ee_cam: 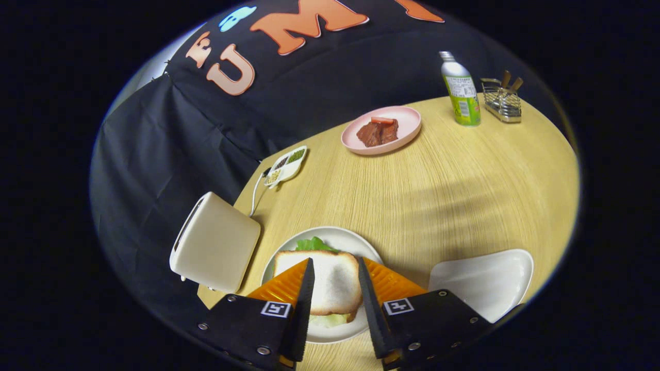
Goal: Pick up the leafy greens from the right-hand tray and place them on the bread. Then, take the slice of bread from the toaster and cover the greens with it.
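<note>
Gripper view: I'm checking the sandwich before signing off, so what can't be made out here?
- Bottom bread: hidden under the top slice of bread and leafy greens on the white plate.
- Toaster slots: turned away, so their contents are unseen.
- Small divided dish: contents too small to identify.
- Tongs: open, fingers either side of the slice; whether they touch it cannot be told.

We see our gripper (334, 268) held tilted, looking down along its two fingers. The fingers (305, 293) stand parted with a clear gap between their toothed inner edges, converging slightly toward the tips. Neither finger presses on anything; the jaws are spread.
</note>
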`<state>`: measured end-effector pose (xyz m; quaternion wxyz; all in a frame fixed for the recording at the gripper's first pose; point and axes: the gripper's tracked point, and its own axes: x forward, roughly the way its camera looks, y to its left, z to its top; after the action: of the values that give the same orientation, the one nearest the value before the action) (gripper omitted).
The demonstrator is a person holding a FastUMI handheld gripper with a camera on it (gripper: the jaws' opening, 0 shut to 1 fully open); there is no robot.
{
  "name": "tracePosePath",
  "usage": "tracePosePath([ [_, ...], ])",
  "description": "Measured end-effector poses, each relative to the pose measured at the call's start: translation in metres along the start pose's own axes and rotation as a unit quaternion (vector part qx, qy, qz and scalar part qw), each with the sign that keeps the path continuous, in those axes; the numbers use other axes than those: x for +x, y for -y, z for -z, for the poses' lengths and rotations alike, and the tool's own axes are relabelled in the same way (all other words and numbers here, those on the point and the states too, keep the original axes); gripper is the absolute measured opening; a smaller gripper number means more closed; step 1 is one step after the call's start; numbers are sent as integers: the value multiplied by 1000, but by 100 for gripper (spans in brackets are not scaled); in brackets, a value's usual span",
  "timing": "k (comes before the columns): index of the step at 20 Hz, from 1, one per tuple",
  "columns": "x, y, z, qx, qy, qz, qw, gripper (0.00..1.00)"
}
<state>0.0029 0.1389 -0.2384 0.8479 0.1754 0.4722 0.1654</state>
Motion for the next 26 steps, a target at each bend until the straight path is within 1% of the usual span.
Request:
tracePosePath([
  [2, -16, -6, -19, -13, 41, -4, 999, 58],
  [3, -24, -7, -27, -21, 58, -1, 998, 60],
  [4, -31, -9, -35, -29, 75, 2, 997, 65],
  [7, -58, -9, -59, -59, 128, 23, 990, 74],
  [8, -70, -10, -67, -71, 148, 29, 986, 79],
  [11, -103, -15, -91, -107, 212, 50, 970, 86],
  [14, -137, -18, -111, -138, 273, 74, 949, 94],
  [17, -162, -22, -125, -163, 326, 91, 927, 97],
  [21, -179, -26, -127, -163, 370, 83, 911, 97],
  [22, -183, -23, -128, -167, 378, 92, 906, 97],
  [24, -191, -19, -133, -180, 400, 112, 892, 98],
  [26, -198, -24, -135, -195, 421, 115, 878, 98],
])
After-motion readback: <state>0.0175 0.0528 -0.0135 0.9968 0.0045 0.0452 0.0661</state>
